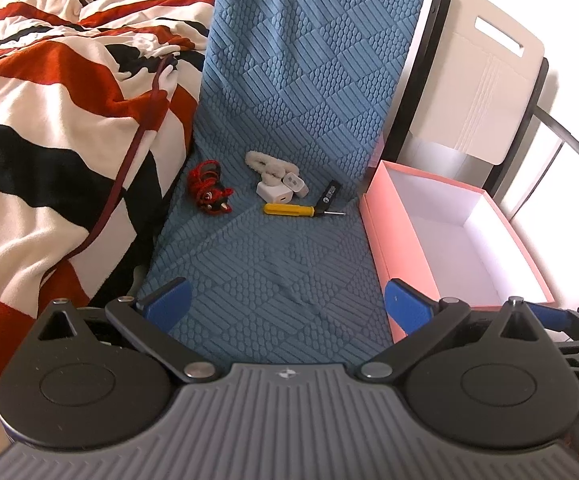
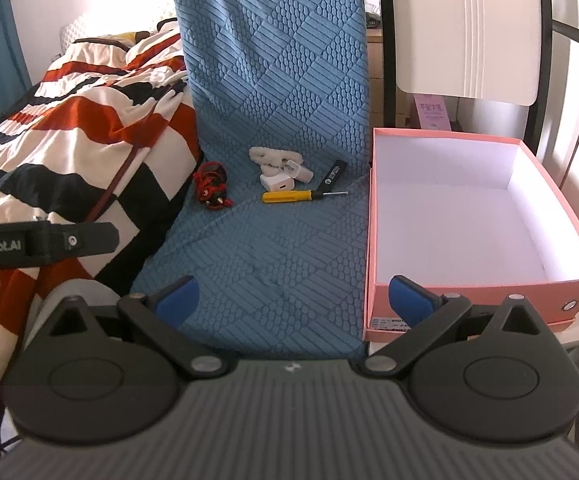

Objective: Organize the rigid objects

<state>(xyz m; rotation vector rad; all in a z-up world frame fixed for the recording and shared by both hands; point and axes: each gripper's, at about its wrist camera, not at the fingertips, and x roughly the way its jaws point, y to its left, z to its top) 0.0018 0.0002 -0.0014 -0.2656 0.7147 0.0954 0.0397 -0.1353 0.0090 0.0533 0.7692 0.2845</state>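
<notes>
The small things to sort lie bunched at the back of the blue mat (image 2: 273, 264): a yellow screwdriver (image 2: 289, 196), a white charger (image 2: 276, 183), a black stick (image 2: 333, 176), a fluffy white clip (image 2: 267, 156) and a red cord bundle (image 2: 211, 188). The pink box (image 2: 385, 280) sits empty just beside the mat, probably as their bin. The left gripper (image 1: 285, 300) and right gripper (image 2: 293, 300) hang well short of the pile, jaws spread wide and holding nothing, likely ready for a first pick.
</notes>
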